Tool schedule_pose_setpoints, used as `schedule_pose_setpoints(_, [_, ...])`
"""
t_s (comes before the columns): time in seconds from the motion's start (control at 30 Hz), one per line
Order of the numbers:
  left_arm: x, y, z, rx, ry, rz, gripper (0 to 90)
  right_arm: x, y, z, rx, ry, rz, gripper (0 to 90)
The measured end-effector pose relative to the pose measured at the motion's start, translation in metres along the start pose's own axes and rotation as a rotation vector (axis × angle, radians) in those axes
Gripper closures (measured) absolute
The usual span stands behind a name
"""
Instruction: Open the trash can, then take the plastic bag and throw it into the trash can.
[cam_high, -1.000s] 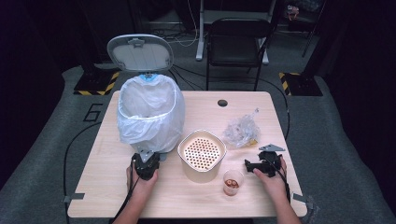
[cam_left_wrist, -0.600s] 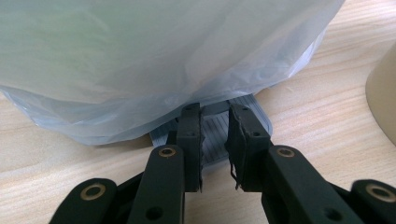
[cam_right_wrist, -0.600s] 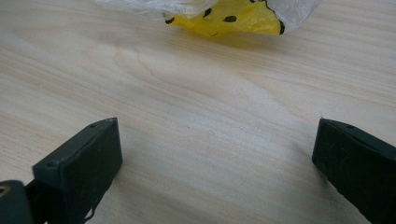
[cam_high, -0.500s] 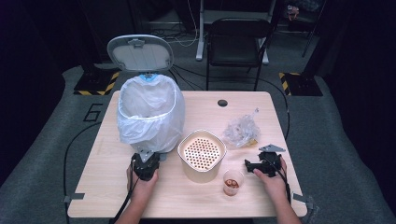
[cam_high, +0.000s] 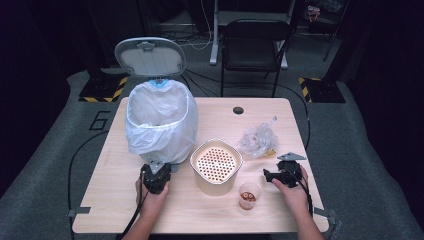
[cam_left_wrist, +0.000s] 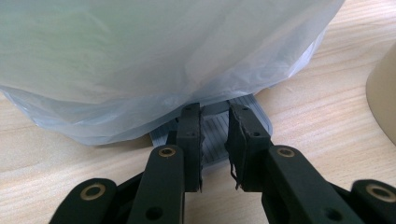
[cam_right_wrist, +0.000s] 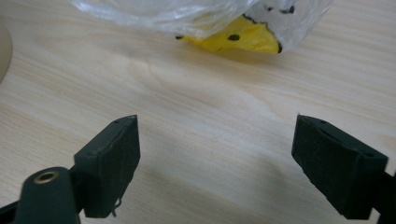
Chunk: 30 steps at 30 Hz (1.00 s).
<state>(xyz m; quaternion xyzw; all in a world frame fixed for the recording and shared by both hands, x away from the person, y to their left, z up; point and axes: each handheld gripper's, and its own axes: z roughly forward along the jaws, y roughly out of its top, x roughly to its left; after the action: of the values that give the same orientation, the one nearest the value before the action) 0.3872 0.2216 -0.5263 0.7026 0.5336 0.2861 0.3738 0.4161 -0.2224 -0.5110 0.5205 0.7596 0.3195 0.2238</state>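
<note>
A bin lined with a white plastic bag (cam_high: 159, 122) stands at the table's left, its grey lid (cam_high: 150, 56) raised. My left gripper (cam_high: 158, 169) sits at the bin's foot; in the left gripper view this gripper (cam_left_wrist: 215, 111) is shut, its tips resting on the grey ribbed pedal (cam_left_wrist: 215, 130) under the bag's (cam_left_wrist: 154, 51) edge. My right gripper (cam_high: 270, 175) lies at the right, open over bare wood. In the right gripper view that gripper (cam_right_wrist: 217, 122) has just been closing a little, with nothing between the jaws. A crumpled clear bag with a yellow scrap (cam_right_wrist: 233, 35) lies beyond it.
A beige tub with a perforated top (cam_high: 216, 164) stands mid-table, and its wall (cam_left_wrist: 384, 98) shows in the left gripper view. A small clear cup with brown contents (cam_high: 249, 195) sits near the front edge. The crumpled clear bag (cam_high: 257, 140) lies behind my right hand. A chair (cam_high: 255, 45) stands beyond the table (cam_high: 115, 200).
</note>
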Motion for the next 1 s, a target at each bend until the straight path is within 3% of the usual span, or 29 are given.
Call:
schedule_pose_setpoints(0.13, [0.000, 0.000, 0.000, -0.007, 0.000, -0.007, 74.9, -0.004, 0.010, -0.010, -0.014, 0.009, 0.043, 20.8])
schedule_pose_setpoints(0.37, [0.001, 0.000, 0.000, -0.002, 0.000, 0.002, 74.9, -0.016, 0.031, -0.021, -0.028, 0.034, 0.026, 26.4])
schedule_pose_setpoints(0.47, [-0.001, 0.000, 0.001, -0.014, 0.000, -0.015, 74.9, -0.018, 0.043, -0.026, -0.044, 0.033, 0.018, 26.4])
schedule_pose_setpoints(0.53, [0.001, 0.000, 0.000, -0.001, 0.001, 0.003, 74.9, -0.020, 0.051, -0.028, -0.049, 0.034, 0.001, 25.3])
schedule_pose_setpoints(0.6, [-0.001, 0.000, 0.001, -0.016, 0.001, -0.016, 74.9, -0.021, 0.057, -0.029, -0.054, 0.033, -0.002, 23.5])
schedule_pose_setpoints(0.73, [-0.001, 0.000, 0.001, -0.013, 0.000, -0.013, 74.9, -0.021, 0.070, -0.025, -0.063, 0.051, -0.029, 14.6])
schedule_pose_setpoints(1.0, [-0.001, 0.000, 0.001, -0.013, 0.001, -0.013, 74.9, -0.026, 0.087, -0.004, -0.043, 0.062, -0.006, 8.2])
